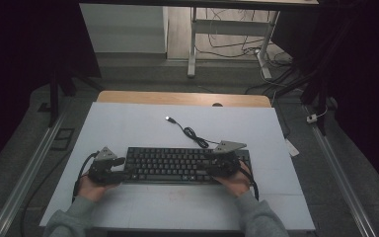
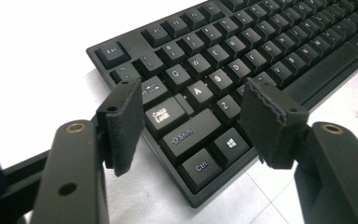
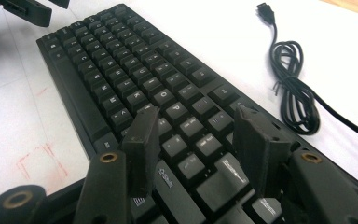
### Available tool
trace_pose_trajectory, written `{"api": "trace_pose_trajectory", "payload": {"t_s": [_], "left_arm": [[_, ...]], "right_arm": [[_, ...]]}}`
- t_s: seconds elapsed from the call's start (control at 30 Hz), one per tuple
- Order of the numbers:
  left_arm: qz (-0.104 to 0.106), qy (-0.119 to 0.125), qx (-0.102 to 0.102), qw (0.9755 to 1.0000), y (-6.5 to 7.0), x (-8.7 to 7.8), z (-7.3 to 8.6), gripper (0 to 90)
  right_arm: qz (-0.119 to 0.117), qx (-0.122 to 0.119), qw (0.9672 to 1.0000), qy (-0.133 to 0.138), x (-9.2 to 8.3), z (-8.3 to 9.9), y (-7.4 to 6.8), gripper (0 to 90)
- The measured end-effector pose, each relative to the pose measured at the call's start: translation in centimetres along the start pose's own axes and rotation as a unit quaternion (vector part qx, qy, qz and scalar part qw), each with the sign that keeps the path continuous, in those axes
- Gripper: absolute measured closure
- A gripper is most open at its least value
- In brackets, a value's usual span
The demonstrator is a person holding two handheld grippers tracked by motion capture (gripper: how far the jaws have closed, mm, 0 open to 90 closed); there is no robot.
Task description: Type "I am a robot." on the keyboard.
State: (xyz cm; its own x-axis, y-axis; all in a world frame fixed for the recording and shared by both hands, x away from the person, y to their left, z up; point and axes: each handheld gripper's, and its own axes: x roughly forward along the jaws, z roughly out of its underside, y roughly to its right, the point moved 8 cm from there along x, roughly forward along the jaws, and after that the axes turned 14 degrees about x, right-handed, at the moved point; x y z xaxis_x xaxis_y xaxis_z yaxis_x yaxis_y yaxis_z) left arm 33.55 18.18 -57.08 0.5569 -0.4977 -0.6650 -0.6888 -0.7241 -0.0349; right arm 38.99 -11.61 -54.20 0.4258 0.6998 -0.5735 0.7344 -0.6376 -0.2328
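— With both hands at the keyboard [image 1: 185, 164], where do I stand?
— It lies crosswise on the white mat [image 1: 128, 128]. My left gripper [image 2: 193, 119] gapes empty over its Shift corner; my right gripper [image 3: 196, 140] hovers open above its other end.
— Anything unclear?
— Its near-right edge sits hidden beneath that gripper.

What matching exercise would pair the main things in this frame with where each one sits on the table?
Things:
1. black full-size keyboard
2. coiled black USB cable
3. left hand-held gripper
4. right hand-held gripper

Places:
A. jaws open at the Caps Lock and Shift end of the keys
B. loose on the white sheet beyond the keyboard, plug lying free
C. flat across the near middle of the white table
D. jaws open above keys at the opposite end, nearest the cable

Pairs: 1-C, 2-B, 3-A, 4-D
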Motion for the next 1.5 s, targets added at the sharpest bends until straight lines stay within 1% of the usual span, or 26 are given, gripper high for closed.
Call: {"api": "trace_pose_trajectory", "payload": {"t_s": [0.1,0.27,0.37,0.53,0.63,0.73,0.83,0.9,0.93,1.03,1.07,1.1,1.2,1.3,1.33,1.4,1.5], "left_arm": [[0.001,0.003,0.002,1.0000,0.1,-0.1,-0.1,38.1],[0.006,0.008,-0.001,0.9999,0.0,-0.3,-0.2,37.1],[0.011,0.012,0.005,0.9999,0.1,-0.4,-0.5,37.8],[0.021,0.025,0.022,0.9992,0.4,-0.7,-1.6,40.9],[0.031,0.022,0.035,0.9987,0.8,-0.6,-2.1,42.4],[0.041,0.012,0.052,0.9978,1.4,-0.2,-2.6,44.9],[0.053,0.003,0.072,0.9960,2.1,0.4,-3.3,46.8],[0.062,-0.002,0.086,0.9943,2.5,0.8,-3.9,48.0],[0.066,-0.002,0.091,0.9937,2.7,1.0,-4.2,48.8],[0.073,-0.004,0.101,0.9922,3.0,1.4,-4.9,51.3],[0.074,-0.004,0.101,0.9921,3.0,1.5,-5.2,52.1],[0.075,-0.003,0.103,0.9918,3.1,1.7,-5.4,52.9],[0.080,-0.002,0.107,0.9910,3.5,2.3,-5.7,56.3],[0.083,-0.012,0.113,0.9900,3.8,2.6,-5.5,59.9],[0.083,-0.011,0.111,0.9902,3.9,2.7,-5.4,61.8],[0.086,-0.011,0.111,0.9901,4.0,2.7,-5.3,67.7],[0.093,-0.014,0.118,0.9885,4.5,2.7,-5.1,78.7]], "right_arm": [[0.002,0.005,1.0000,0.006,-0.5,0.1,0.2,51.4],[0.014,0.007,0.9998,0.009,-1.2,0.6,0.8,51.4],[0.013,0.009,0.9998,0.010,-1.3,0.8,0.9,51.4],[0.011,0.006,0.9999,0.010,-1.3,0.8,0.8,51.3],[0.012,0.007,0.9998,0.011,-1.3,0.8,0.8,51.2],[0.013,0.007,0.9998,0.012,-1.4,0.8,0.8,50.9],[0.014,0.008,0.9998,0.008,-1.5,1.0,0.8,50.6],[0.014,0.008,0.9998,0.009,-1.5,1.1,0.8,50.5],[0.018,0.008,0.9998,0.009,-1.6,1.1,0.8,50.5],[0.017,0.009,0.9998,0.009,-1.8,1.3,0.8,50.5],[0.017,0.011,0.9997,0.012,-1.8,1.3,0.8,50.5],[0.017,0.010,0.9998,0.009,-1.8,1.4,0.9,50.5],[0.022,0.012,0.9997,0.008,-1.9,1.6,1.0,50.5],[0.021,0.012,0.9997,0.008,-2.0,1.6,1.0,50.5],[0.021,0.012,0.9997,0.008,-2.0,1.6,1.1,50.5],[0.021,0.011,0.9997,0.010,-2.0,1.6,1.1,50.4],[0.020,0.010,0.9997,0.011,-2.0,1.6,1.1,50.4]]}}
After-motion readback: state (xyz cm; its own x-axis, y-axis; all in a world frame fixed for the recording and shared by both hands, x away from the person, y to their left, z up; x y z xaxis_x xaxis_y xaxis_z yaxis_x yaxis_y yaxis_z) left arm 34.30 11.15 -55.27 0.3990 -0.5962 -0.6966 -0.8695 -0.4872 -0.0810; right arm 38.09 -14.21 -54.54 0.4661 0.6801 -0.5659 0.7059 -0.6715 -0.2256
